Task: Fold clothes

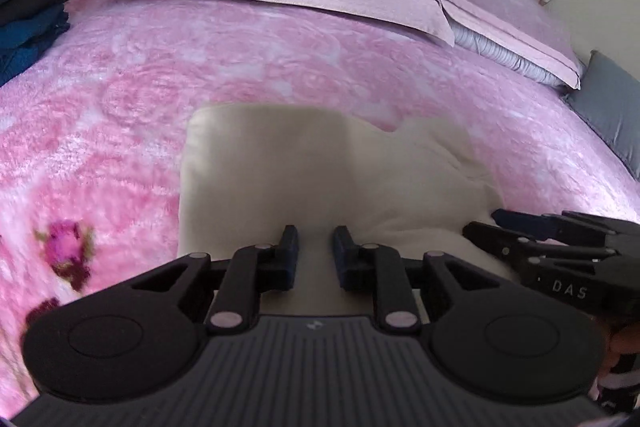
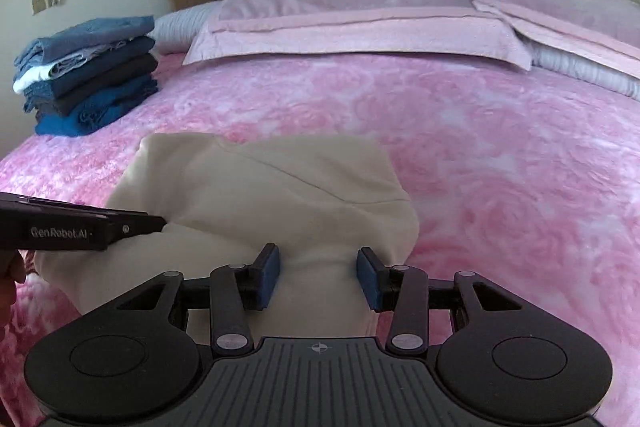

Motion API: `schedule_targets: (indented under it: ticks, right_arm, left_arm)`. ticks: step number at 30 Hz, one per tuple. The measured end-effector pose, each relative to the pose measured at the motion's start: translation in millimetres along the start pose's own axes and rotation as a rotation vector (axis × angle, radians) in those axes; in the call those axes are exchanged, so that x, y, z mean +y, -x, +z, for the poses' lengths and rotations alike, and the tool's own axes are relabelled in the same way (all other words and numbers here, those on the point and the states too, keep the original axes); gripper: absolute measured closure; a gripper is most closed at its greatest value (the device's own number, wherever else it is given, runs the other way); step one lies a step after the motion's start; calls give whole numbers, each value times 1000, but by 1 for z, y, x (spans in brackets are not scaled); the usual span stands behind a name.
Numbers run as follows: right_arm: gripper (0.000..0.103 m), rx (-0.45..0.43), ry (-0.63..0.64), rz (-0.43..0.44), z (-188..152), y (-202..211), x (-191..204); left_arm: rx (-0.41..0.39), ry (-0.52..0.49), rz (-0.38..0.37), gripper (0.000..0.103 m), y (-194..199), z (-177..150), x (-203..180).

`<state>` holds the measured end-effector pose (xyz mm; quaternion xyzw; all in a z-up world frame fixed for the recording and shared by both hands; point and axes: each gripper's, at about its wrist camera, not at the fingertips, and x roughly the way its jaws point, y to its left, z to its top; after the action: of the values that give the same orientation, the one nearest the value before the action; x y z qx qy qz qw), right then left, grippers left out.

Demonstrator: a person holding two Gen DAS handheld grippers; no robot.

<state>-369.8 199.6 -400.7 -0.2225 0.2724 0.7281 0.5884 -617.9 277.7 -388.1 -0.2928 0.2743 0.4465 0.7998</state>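
Left wrist view: left claw [image 1: 316, 251] spread, nothing pinched, over a folded cream garment [image 1: 280, 167], soft and squarish, at lower centre on the plush pink bed [image 1: 200, 59].

Right wrist view: right claw [image 2: 318, 275] spread wide above the garment [image 2: 280, 179]; stack of folded blue clothes [image 2: 88, 75] upper left.

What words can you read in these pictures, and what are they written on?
"DAS" in pale letters on the side of the right gripper, seen from the left wrist camera.
"GenRobot.AI" in pale letters on the side of the left gripper, seen from the right wrist camera.
Small logo marks on each gripper's ribbed body: symbols only, no words.
Nothing readable on the cream garment, the folded pile or the wall plates.
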Motion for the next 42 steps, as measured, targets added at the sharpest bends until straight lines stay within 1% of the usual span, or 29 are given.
schedule_targets:
  ticks: [1, 2, 3, 6, 7, 9, 12, 14, 17, 19, 21, 23, 25, 27, 29, 30, 31, 32, 33, 34, 36, 37, 38, 39, 40, 42]
  right_arm:
    - [61, 24, -10, 12, 6, 1, -3]
    - [61, 49, -20, 24, 13, 1, -6]
    - [61, 59, -40, 35, 20, 7, -10]
    - [61, -27, -92, 28, 44, 26, -19]
    - [61, -39, -93, 22, 50, 24, -20]
    - [61, -26, -98, -1, 59, 6, -22]
    - [61, 24, -92, -29, 57, -24, -24]
    - [61, 54, -78, -50, 51, -41, -25]
    - [61, 56, -63, -62, 46, -45, -26]
    - [61, 56, -62, -49, 45, -45, -29]
    - [61, 51, -82, -25, 46, -40, -35]
    - [61, 20, -109, -19, 46, -22, -38]
    - [61, -34, -113, -16, 44, 5, -36]
    - [61, -77, -97, -15, 38, 33, -25]
    - [61, -58, -71, -12, 25, 43, -13]
    - [61, -44, -57, -11, 18, 47, -7]
    - [61, -30, -43, -10, 11, 50, -2]
    - [61, 18, -24, -20, 4, 43, 4]
    - [61, 65, -8, -28, -3, 32, 7]
    - [61, 78, -20, -38, -4, 32, 8]
    - [61, 82, -64, -60, 1, 40, 7]
    - [61, 84, -86, -71, 3, 44, 7]
    - [61, 79, -98, -75, 6, 54, 9]
    - [60, 61, -99, -69, 6, 69, 14]
    - [60, 40, -96, -63, 4, 86, 21]
    - [60, 63, -126, -75, -10, 108, 32]
  left_arm:
    - [7, 0, 5, 85, 4, 4, -1]
    - [5, 4, 5, 89, 8, 10, -2]
    - [-6, 9, 5, 91, 10, 16, -2]
    - [-45, 27, 9, 91, 12, 37, 1]
    - [-47, 22, 22, 91, 6, 45, 2]
    - [-29, -8, 57, 91, -8, 53, -2]
    - [14, -67, 124, 90, -33, 54, -10]
    - [15, -82, 153, 90, -44, 49, -12]
    - [12, -91, 171, 90, -48, 47, -13]
    - [21, -103, 178, 90, -46, 50, -15]
    - [15, -119, 192, 91, -39, 53, -17]
    - [-20, -132, 197, 91, -21, 52, -21]
    - [-67, -124, 153, 92, 5, 46, -22]
    - [-97, -104, 82, 92, 31, 34, -21]
    - [-91, -89, 35, 92, 45, 17, -20]
    - [-68, -82, 28, 92, 44, 8, -19]
    - [-27, -72, 37, 92, 37, -1, -18]
    - [-3, -63, 43, 92, 30, -9, -16]
    - [-13, -49, 42, 91, 26, -15, -13]
    - [-26, -28, 44, 90, 27, -16, -10]
    - [-27, 7, 65, 92, 43, -11, -9]
    - [-31, 20, 74, 90, 54, -11, -9]
    - [-38, 26, 78, 88, 67, -13, -9]
    - [-45, 33, 83, 82, 80, -16, -9]
    - [-53, 39, 88, 79, 94, -18, -9]
    - [-44, 57, 99, 74, 114, -30, -10]
